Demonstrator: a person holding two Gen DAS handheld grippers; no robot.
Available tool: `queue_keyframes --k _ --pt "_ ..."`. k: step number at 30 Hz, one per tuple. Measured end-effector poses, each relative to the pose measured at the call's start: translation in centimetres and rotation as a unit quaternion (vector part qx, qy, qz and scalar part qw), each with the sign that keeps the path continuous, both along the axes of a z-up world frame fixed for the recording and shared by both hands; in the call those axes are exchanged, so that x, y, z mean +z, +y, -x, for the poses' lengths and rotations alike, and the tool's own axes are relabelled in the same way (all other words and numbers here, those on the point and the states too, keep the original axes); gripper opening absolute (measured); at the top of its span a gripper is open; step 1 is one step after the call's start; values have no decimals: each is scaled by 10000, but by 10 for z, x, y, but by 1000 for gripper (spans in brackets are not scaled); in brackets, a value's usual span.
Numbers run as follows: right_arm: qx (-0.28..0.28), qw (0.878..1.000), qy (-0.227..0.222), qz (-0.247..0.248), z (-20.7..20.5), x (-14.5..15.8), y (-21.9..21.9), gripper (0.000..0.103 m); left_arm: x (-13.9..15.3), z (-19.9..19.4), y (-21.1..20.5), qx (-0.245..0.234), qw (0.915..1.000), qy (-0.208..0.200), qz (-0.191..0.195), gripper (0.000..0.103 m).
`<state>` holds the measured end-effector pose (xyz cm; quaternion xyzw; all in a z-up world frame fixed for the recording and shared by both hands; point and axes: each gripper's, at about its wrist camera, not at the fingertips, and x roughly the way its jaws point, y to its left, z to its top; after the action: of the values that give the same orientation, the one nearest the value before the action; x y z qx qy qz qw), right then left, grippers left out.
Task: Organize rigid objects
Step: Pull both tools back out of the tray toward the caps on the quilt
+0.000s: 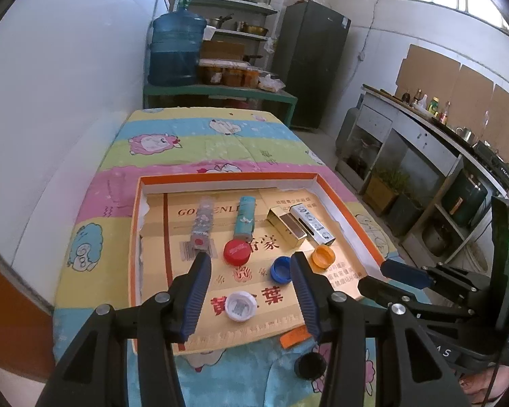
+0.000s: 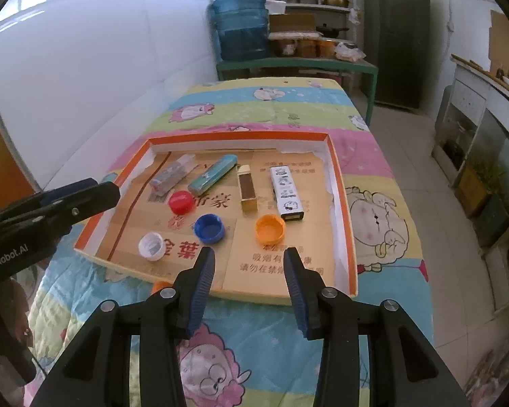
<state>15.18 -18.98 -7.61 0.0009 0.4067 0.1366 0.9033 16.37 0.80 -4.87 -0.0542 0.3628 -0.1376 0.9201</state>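
Inside the shallow orange-rimmed box (image 1: 353, 217), four long lighter-like items were laid side by side along the far half, and four bottle caps were spread in a loose row nearer the open front edge. The left tongs (image 1: 251, 261) were held wide and empty above the front of the box, with the white cap (image 1: 241, 305) seen between the two fingers and lower than their tips, the red cap (image 1: 237, 252) just beyond the left finger, and the blue cap (image 1: 281, 269) touching or nearly touching the inner side of the right finger in that view; which of the two could not be settled from the fisheye picture. The right tongs (image 2: 249, 254) were also held wide and empty, just over the front edge of the box, with the orange cap (image 2: 270, 227) directly ahead of the gap and the blue cap (image 2: 209, 228) ahead and slightly left. By that layout the orange cap was judged nearer the right tongs and the white cap nearer the left tongs. The caps were round, so no approach angle was favoured; the long items lay with their long axes running roughly from the front edge toward the far wall of the box, the two at the left wall leaning rightward. A black cap (image 1: 310, 366) and an orange piece (image 1: 293, 335) lay outside the box, on the quilt (image 1: 186, 129), just before its front edge
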Motion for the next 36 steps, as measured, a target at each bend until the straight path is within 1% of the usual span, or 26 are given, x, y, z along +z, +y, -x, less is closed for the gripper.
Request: queue_keyframes --k 10,13,16,19,22,25,26,36 --pt "144 9999 44 -25 25 1 6 43 4 27 5 106 9999 -82 -75 49" --pt "189 9998 71 -22 32 -1 9 44 3 34 7 303 9992 -65 -249 48" --pt "245 9996 106 -19 38 -3 13 48 3 43 11 433 9984 -81 -341 48" --pt "305 9994 148 -20 43 -7 18 50 2 49 12 483 9979 -91 -412 49" --pt "394 9991 182 -3 49 -12 24 51 0 55 13 492 9978 -78 -435 49" --pt "471 9987 193 57 55 -18 29 58 -2 60 13 496 9977 -60 -456 49" --pt "495 9985 203 66 57 -20 31 58 -3 62 13 493 9977 -49 -456 49" --pt "628 9974 328 97 63 -38 39 60 -17 73 13 445 9980 -33 -453 48"
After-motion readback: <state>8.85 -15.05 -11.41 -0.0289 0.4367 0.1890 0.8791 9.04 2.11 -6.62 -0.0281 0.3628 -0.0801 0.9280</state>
